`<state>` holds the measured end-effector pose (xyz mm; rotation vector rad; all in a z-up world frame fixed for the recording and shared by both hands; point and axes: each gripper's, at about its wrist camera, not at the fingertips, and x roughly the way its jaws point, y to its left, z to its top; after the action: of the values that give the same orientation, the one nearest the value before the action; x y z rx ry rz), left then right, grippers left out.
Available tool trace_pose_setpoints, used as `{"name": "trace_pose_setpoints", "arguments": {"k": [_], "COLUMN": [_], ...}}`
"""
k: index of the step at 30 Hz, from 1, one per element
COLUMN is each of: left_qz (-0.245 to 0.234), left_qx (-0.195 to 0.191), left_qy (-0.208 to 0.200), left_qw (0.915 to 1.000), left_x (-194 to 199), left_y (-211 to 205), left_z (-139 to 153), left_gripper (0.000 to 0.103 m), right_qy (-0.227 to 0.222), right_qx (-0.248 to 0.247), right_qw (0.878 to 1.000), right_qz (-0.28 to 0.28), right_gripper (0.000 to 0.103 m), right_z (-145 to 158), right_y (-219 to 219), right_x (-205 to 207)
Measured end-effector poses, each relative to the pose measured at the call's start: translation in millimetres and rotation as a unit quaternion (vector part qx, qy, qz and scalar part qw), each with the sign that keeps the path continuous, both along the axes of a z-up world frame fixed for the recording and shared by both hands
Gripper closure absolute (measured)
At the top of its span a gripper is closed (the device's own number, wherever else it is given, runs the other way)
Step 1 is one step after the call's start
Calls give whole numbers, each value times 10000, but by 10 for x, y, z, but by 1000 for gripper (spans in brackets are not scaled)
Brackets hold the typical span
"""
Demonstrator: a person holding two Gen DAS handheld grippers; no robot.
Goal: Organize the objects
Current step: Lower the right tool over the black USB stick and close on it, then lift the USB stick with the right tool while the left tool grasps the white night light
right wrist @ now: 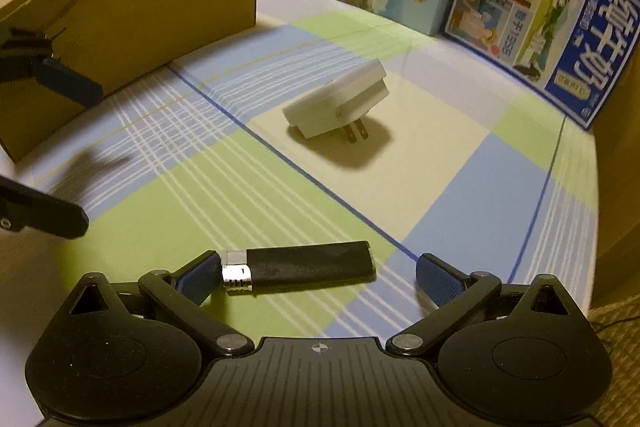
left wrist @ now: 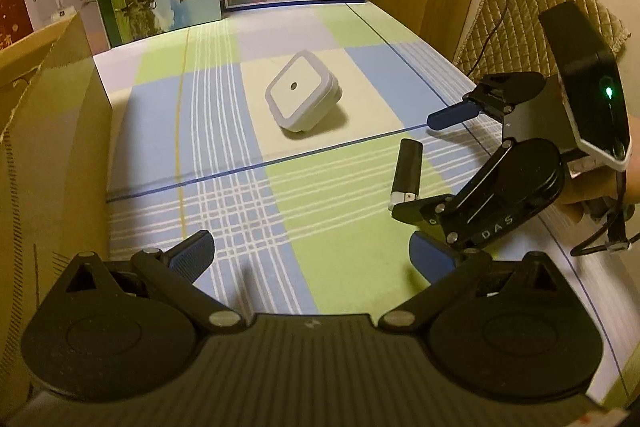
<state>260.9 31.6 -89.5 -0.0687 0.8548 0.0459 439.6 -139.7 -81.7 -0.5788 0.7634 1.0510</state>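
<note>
right gripper spread around the black lighter, not yet closed; left gripper idle and spread.

the black lighter lies flat on the checked tablecloth near the right edge of the tabletop, its metal cap just beside one blue pad of the right gripper, the other pad standing clear of its far end. the left gripper hovers over the near edge with fingers apart and nothing between them. a white plug adapter rests tilted on its prongs near the middle of the tabletop, well apart from the lighter. an open cardboard box stands along the left edge, judged the likely destination. step in hand: the grasp of the lighter. next move calls for closing squarely across the body, then lifting without sliding it off the edge.
</note>
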Motion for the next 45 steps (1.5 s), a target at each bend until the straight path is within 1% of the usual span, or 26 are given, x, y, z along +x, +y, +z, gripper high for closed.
{"name": "trace_pose_setpoints", "arguments": {"k": [1,3,4,8,10,14,17,21,23,25,28,30,31,33,34,36,40,42,45], "left_qz": [12,29,43,103,114,133,160,221,245,271,273,283,293,303,303,314,360,366,382], "left_qx": [-21,-65,-82,-160,-177,-175,-172,-211,-253,-284,-345,-382,-390,-399,-392,-373,-377,-384,-399], "left_qy": [2,4,13,17,20,17,-20,-74,-95,-84,-78,-85,-90,-104,-108,-111,-109,-105,-93], "left_qw": [10000,10000,10000,9998,9998,9998,9997,9995,9993,9992,9990,9988,9988,9987,9987,9987,9986,9985,9984], "left_x": [2,7,10,7,0,-16,-7,28,54,98,148,165,169,162,165,166,177,182,195], "left_y": [8,19,22,30,28,26,36,42,36,31,24,22,22,27,28,36,64,71,70], "left_z": [-5,-11,-11,-5,-1,22,48,85,102,111,113,118,121,121,121,112,88,77,56], "left_gripper": [1,1,1,1,1,1,1,1,1,1,1,1,1,1,1,1,1,1,1], "right_qy": [72,247,317,305,292,312,256,173,104,92,52,161,231,281,236,158,-19,-43,44], "right_qx": [23,130,186,279,340,232,282,419,457,507,499,547,552,619,624,583,509,502,526], "right_qw": [10000,9996,9993,9991,9990,9991,9984,9937,9884,9806,9643,9554,9534,9539,9568,9639,9760,9787,9773], "right_qz": [-33,-46,-51,-92,-92,-193,-415,-1022,-1442,-1892,-2602,-2896,-2957,-2923,-2828,-2593,-2116,-1991,-2054], "right_gripper": [3,10,11,12,22,23,23,23,23,23,23,23,23,22,20,15,13,13,14], "right_z": [-3,-7,-9,-14,-1,33,59,147,179,189,176,142,120,93,91,76,28,20,0], "right_y": [-1,-18,-23,7,24,40,-19,-134,-188,-239,-289,-324,-335,-359,-364,-376,-420,-451,-467], "right_x": [15,32,35,13,-2,-60,-127,-171,-170,-123,7,95,127,137,115,71,-3,20,63]}}
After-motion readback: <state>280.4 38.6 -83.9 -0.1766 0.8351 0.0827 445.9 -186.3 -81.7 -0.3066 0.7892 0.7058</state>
